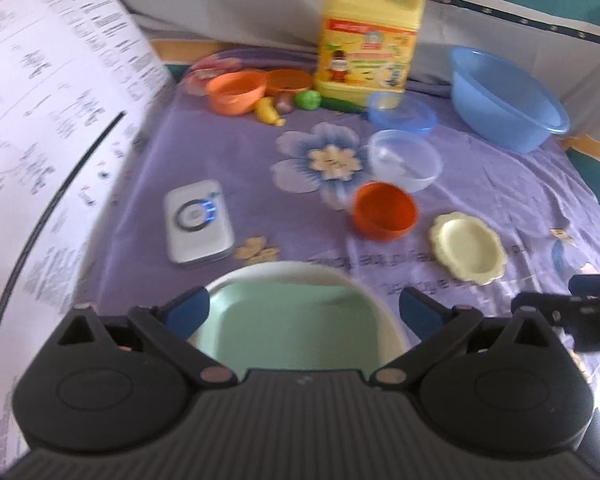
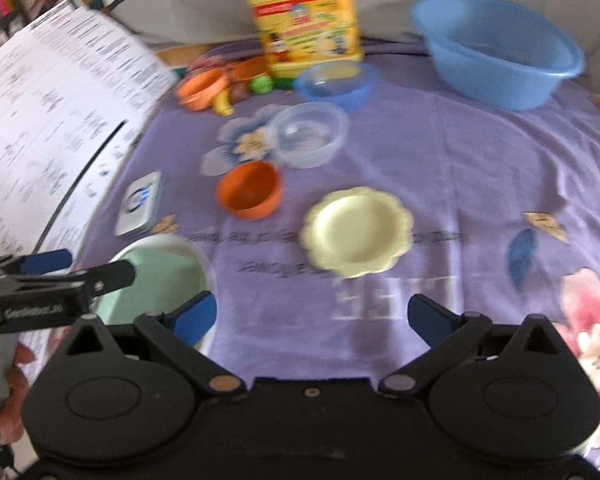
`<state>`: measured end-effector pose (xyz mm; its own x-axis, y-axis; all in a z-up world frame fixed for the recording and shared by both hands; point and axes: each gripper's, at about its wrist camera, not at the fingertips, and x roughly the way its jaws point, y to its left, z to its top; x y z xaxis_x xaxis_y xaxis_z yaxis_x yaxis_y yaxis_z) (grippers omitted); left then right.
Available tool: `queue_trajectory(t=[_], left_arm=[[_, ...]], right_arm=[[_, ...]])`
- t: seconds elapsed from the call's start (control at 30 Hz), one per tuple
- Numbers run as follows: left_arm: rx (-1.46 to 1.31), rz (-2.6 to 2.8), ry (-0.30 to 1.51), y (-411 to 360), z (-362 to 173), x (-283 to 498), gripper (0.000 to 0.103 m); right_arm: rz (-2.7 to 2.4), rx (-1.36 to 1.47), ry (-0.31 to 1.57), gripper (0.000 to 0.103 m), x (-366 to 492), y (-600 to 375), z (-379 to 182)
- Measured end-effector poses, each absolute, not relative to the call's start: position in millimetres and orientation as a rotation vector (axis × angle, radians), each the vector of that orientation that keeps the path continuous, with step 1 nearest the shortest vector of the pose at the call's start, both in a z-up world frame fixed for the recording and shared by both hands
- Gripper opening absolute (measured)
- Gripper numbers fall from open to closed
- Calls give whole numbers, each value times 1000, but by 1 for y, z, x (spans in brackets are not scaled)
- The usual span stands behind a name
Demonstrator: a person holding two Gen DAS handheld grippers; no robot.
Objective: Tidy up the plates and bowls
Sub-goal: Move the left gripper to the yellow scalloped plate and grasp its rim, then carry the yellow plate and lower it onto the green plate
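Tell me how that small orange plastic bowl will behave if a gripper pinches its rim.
The small orange plastic bowl looks thin-walled, so probably light and slightly flexible. Its glossy sides may slip between pads. It sits upright on soft purple cloth, so a push might tip it rather than slide it.

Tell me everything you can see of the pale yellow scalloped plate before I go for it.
The pale yellow plate is small and shallow, with a wavy, scalloped rim and a smooth round well; it looks like matte plastic. It is empty and lies flat, right side up, on the purple flowered cloth. Nothing touches it: the orange bowl sits apart to its left, and the right gripper is short of it, jaws open.
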<state>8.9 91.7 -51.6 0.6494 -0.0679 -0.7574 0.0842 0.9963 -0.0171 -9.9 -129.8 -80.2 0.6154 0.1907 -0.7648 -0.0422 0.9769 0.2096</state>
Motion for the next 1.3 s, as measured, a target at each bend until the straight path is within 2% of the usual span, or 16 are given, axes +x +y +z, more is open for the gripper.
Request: queue_trajectory(t=[0.23,0.33,0.47,0.63,0.7,0.77,0.8,0.9,1.0,1.07,1.13,1.23,1.3], left_arm=[[52,-148,877,36,-67,32,103],[51,-166,886,16,-75,41,103],[55,-175,897,-7,-86,54,102],[20,-185,929,-22,-100,66,91],[13,-187,933,-25,-105,69,83],[12,-184,948,-27,-111,74,75],[3,-185,957,-28,-114,76,70],[-21,-187,974,-29,-121,82,60],[-19,-194,973,-32,-124,84,58],[-7,-209,969,-35,-124,86,58],[0,-217,963,-39,-124,87,58],[0,-248,962,-44,-124,88,39],[10,-251,958,-47,-123,88,36]], right_arm=[[33,283,867,101,4,-189,-92],[24,313,862,87,13,-206,-99],[30,341,866,78,31,-213,-109],[86,368,882,63,51,-213,-120],[104,365,890,57,58,-210,-125],[124,361,904,44,63,-206,-130],[132,362,909,42,65,-205,-132],[156,359,917,39,70,-200,-137],[166,363,926,32,73,-198,-141],[169,369,924,25,74,-198,-144],[173,380,919,24,75,-200,-145],[175,393,915,24,75,-202,-146],[173,380,909,24,74,-200,-145]])
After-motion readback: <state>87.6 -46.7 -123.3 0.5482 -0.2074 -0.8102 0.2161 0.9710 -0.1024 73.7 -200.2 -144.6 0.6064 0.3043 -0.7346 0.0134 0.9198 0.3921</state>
